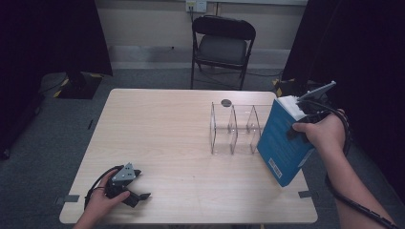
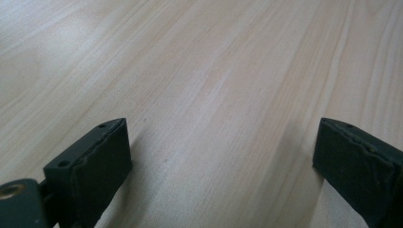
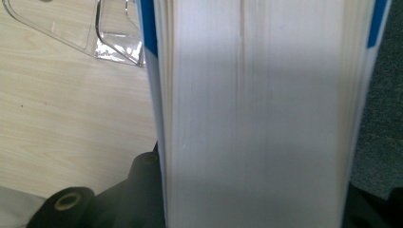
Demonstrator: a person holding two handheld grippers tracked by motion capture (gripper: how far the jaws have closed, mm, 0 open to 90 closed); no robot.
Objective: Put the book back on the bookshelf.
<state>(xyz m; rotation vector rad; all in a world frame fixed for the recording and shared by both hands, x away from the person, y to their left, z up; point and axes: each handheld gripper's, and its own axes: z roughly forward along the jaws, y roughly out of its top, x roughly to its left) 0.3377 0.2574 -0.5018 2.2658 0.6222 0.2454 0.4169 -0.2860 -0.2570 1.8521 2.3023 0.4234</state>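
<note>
A thick blue book with white page edges hangs tilted at the table's right side. My right gripper is shut on it across its thickness, its jaws on either cover. The book's upper edge lies just right of a clear plastic divider rack, whose panels stand upright with nothing in the slots. Whether the book's lower corner touches the table I cannot tell. My left gripper rests low at the table's front left, jaws wide open over bare wood.
The light wooden table holds a small dark round disc behind the rack. A black folding chair stands beyond the far edge. Dark curtains hang at both sides. Grey carpet surrounds the table.
</note>
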